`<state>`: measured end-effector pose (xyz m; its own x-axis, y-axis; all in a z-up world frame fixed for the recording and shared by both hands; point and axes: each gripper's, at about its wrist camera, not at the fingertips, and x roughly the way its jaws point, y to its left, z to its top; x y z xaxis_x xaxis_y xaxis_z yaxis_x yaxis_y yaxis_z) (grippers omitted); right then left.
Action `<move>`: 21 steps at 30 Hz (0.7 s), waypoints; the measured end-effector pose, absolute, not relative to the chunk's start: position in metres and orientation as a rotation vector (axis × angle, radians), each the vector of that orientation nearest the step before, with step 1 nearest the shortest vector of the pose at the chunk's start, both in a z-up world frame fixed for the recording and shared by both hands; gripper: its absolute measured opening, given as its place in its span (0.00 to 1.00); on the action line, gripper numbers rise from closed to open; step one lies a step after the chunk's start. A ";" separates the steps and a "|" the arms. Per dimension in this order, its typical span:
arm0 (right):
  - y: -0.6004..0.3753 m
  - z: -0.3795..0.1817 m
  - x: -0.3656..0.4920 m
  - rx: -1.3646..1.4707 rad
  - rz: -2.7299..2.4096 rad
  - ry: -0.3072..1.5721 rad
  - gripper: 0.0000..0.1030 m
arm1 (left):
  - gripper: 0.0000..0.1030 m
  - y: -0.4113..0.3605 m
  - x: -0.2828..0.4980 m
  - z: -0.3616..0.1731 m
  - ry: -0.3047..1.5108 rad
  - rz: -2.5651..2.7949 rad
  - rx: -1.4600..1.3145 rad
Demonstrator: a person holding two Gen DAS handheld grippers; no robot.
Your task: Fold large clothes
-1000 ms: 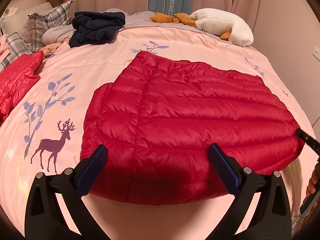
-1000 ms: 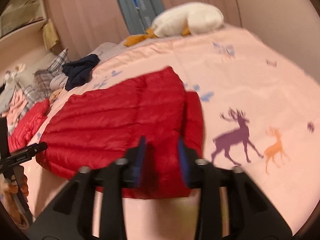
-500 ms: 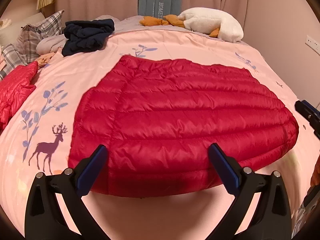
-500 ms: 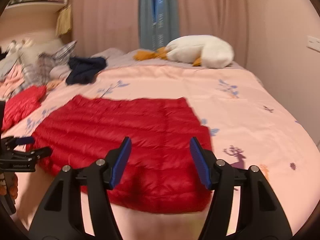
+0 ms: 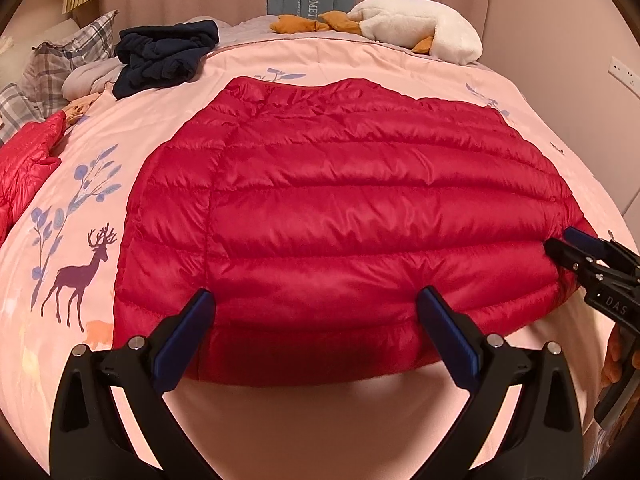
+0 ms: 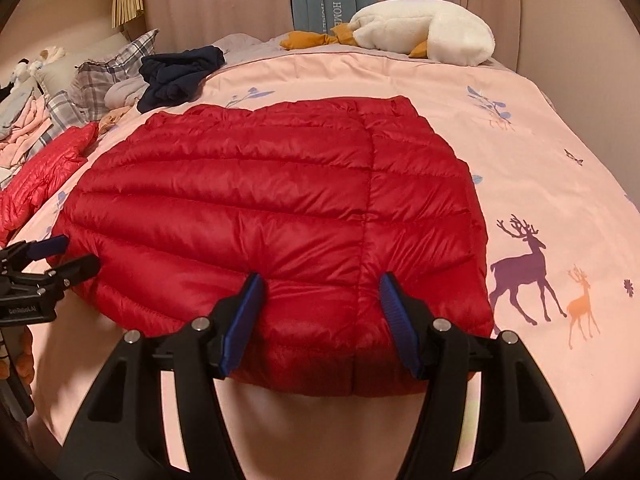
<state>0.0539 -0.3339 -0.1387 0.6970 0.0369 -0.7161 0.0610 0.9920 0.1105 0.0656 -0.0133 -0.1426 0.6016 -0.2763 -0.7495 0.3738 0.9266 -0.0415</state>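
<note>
A red quilted down jacket lies folded flat on the pink bedspread; it also shows in the right wrist view. My left gripper is open, its jaws wide apart over the jacket's near hem, holding nothing. My right gripper is open, its blue pads straddling the near edge of the jacket by a vertical seam. The right gripper also shows at the right edge of the left wrist view, and the left gripper at the left edge of the right wrist view.
A second red jacket lies at the bed's left edge. A dark navy garment, plaid pillows and a white plush goose lie at the far end. Curtains and a wall stand behind.
My right gripper opened from nearly shut and turned to face the jacket's near edge. Both grippers came closer to the jacket hem; the jacket lies still.
</note>
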 end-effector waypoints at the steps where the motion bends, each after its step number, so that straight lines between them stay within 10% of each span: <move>1: -0.333 -0.136 0.052 0.134 -0.011 0.791 0.60 | 0.99 -0.013 0.064 -0.142 0.845 -0.377 0.126; 21: -0.335 -0.135 0.049 0.180 0.017 0.790 0.62 | 0.99 -0.010 0.055 -0.149 0.849 -0.373 0.140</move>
<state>0.0489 -0.3350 -0.1348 0.7046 0.0823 -0.7049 0.0521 0.9846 0.1671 0.0554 -0.0103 -0.1495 0.6009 -0.2651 -0.7540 0.3758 0.9263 -0.0262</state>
